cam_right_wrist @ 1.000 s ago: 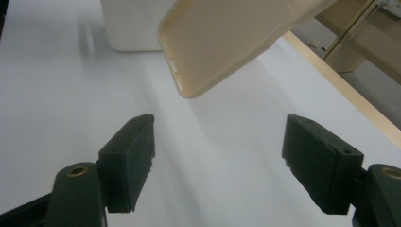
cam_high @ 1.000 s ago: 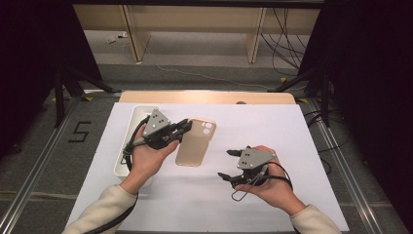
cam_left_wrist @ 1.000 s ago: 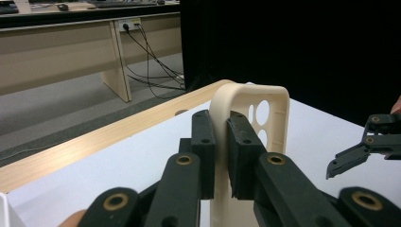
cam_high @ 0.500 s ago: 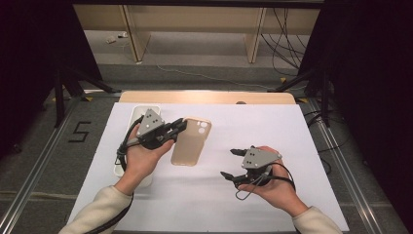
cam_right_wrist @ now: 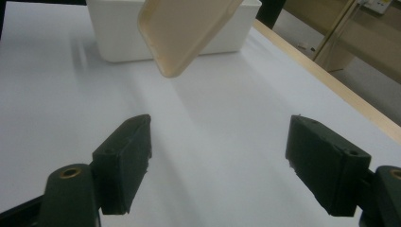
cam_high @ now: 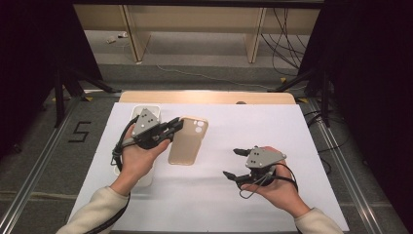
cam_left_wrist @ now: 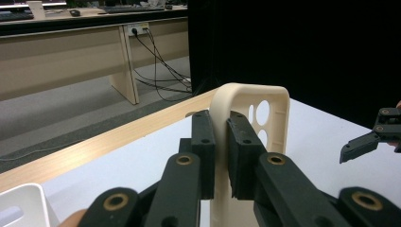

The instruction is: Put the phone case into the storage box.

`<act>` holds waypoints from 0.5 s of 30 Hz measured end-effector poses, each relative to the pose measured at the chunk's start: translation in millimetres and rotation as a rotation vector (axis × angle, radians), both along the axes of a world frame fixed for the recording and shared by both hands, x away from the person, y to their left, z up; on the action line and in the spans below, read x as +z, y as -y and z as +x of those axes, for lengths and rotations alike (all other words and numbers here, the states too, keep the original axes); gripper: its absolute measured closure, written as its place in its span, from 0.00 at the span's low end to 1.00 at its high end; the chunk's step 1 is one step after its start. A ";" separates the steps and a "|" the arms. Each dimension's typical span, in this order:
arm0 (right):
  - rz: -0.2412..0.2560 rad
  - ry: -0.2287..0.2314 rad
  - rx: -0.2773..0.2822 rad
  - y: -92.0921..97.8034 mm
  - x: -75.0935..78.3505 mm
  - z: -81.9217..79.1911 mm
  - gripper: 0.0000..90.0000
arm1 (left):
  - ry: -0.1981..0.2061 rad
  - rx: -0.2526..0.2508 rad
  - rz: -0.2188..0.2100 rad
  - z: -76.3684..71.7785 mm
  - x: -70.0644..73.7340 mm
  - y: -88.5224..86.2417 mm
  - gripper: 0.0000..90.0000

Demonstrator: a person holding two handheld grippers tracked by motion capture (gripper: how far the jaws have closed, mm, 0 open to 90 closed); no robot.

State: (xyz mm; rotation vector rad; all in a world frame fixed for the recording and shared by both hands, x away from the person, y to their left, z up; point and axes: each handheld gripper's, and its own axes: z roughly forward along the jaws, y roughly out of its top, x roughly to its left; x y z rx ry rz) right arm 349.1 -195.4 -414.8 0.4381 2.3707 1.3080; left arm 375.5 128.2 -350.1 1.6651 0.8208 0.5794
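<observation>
Beige phone case (cam_high: 188,140), held off the white tabletop (cam_high: 292,126) by the left gripper (cam_high: 171,127), whose jaws pinch one long edge near the camera cutout; left gripper view shows the pads (cam_left_wrist: 204,142) clamped on the case wall (cam_left_wrist: 250,101). Case hangs just right of the white bin (cam_high: 146,111), w/ its free end toward the person. Right gripper (cam_high: 234,163) sits well apart, low over the table, jaws spread wide w/ nothing btw. them (cam_right_wrist: 220,161).
</observation>
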 end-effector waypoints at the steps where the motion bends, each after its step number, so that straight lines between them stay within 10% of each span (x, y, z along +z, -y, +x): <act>1: 0.002 -0.002 -0.004 0.3 -0.1 -0.2 0.27 | -0.002 0.002 -0.004 -0.2 0.0 -0.4 0.92; 15: 0.029 -0.008 -0.027 7.6 0.3 -0.4 0.27 | 0.009 0.004 -0.008 -1.7 0.4 -8.5 0.92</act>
